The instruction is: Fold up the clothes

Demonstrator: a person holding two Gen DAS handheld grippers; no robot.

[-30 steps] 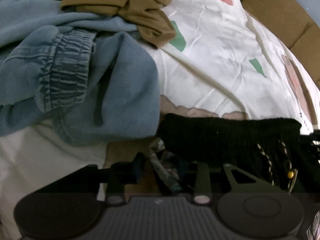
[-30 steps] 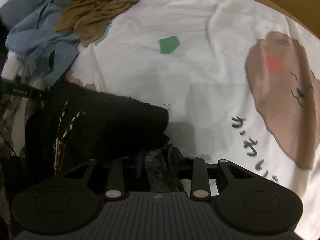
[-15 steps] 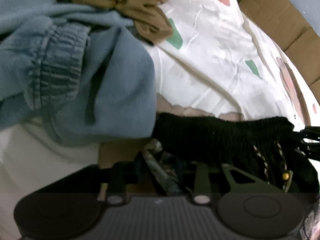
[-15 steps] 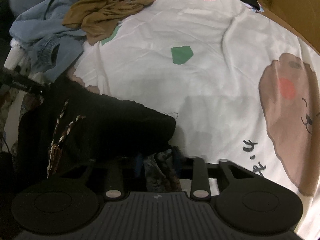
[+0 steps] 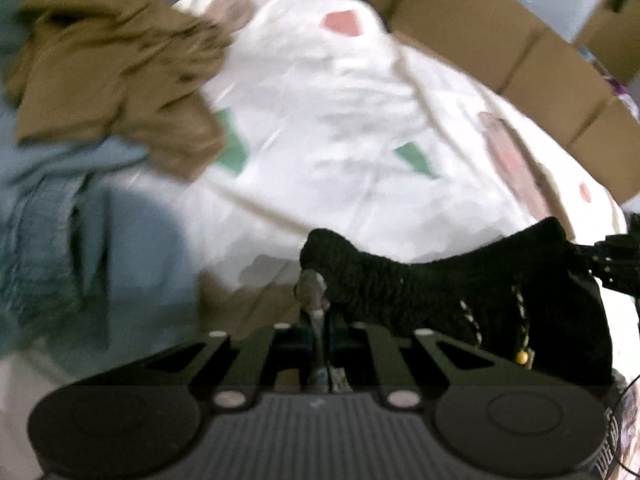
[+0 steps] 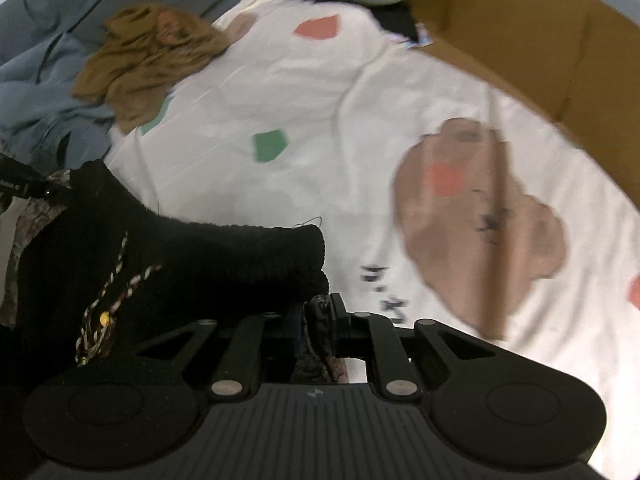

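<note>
Left wrist view: the left gripper (image 5: 318, 332) has its jaws pinching a fold of patterned grey fabric that belongs to the black knitted-waistband garment (image 5: 440, 284); the jaws have just been closing on it. The waistband stretches away toward 3 o'clock, a braided drawstring with a yellow bead (image 5: 522, 357) hanging from it, and the right gripper (only its dark tip shows) (image 5: 616, 264) holds the far end. Behind lies the white bed sheet with green and red patches (image 5: 340, 128). A crumpled brown shirt (image 5: 116, 60) sits at 10 o'clock, a light blue denim garment (image 5: 60, 216) at 9 o'clock, and brown cardboard (image 5: 540, 64) at 1 o'clock.

Right wrist view: the right gripper (image 6: 320, 332) has its jaws clamped on patterned cloth under the waistband's end, having just been closing too. The black garment (image 6: 180, 260) spreads toward 9 o'clock, where the left gripper's tip (image 6: 24, 184) grips it. A brown bear print (image 6: 480, 232) lies on the sheet at 3 o'clock.
</note>
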